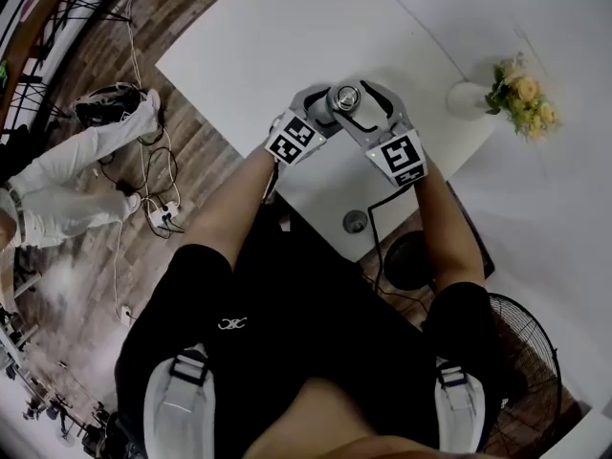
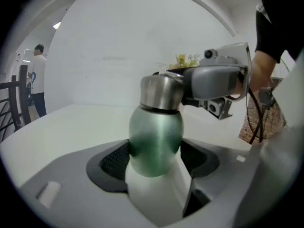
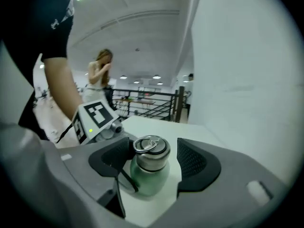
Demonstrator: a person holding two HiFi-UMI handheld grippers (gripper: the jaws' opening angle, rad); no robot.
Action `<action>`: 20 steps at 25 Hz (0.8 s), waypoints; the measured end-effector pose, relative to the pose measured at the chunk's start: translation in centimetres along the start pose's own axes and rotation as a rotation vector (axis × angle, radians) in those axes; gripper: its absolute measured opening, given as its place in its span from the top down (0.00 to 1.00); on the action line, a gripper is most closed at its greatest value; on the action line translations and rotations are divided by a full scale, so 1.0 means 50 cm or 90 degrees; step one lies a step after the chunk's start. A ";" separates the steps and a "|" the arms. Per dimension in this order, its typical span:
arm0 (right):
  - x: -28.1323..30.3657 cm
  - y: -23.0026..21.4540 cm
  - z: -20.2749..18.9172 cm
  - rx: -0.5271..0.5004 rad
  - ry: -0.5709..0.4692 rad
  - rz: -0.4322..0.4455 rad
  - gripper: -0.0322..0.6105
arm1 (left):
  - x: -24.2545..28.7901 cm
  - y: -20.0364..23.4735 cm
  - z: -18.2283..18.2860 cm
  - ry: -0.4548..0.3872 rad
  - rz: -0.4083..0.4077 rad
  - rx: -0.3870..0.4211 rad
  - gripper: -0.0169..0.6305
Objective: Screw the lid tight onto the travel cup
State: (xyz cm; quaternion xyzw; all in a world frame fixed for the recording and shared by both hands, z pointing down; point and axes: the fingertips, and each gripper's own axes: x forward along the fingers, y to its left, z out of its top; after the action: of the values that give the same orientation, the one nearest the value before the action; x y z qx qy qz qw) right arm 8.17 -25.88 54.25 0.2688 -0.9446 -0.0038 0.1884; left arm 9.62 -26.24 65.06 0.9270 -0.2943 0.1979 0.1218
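A green travel cup with a steel lid stands upright on the white table. My left gripper is shut on the cup's green body, both black pads pressing its sides. My right gripper reaches in from the other side at lid height, with the lid between its pads. A narrow gap shows on each side of the lid, so this gripper is open. From above, in the head view, both grippers meet at the lid, which has a ring handle on top.
A white vase with yellow flowers stands at the table's right corner. A small round object lies near the table's front edge. A fan and cables sit on the floor. A person in white stands at the left.
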 end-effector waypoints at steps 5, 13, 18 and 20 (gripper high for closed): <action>0.006 0.030 -0.049 -0.222 0.172 0.200 0.50 | -0.004 0.002 -0.011 0.037 -0.035 0.080 0.40; 0.035 0.042 -0.028 -0.490 0.359 0.403 0.45 | -0.005 0.003 -0.020 0.062 -0.054 0.108 0.41; 0.019 0.044 -0.064 -0.527 0.497 0.508 0.55 | -0.006 0.001 -0.016 0.061 -0.059 0.107 0.41; 0.020 0.046 -0.059 -0.510 0.500 0.512 0.55 | -0.005 0.000 -0.012 0.060 -0.061 0.107 0.41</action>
State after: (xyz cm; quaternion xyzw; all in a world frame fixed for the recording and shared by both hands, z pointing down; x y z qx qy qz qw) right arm 7.28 -24.13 57.59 -0.2111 -0.7587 -0.1844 0.5881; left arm 9.24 -25.90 65.50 0.9366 -0.2262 0.2594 0.0663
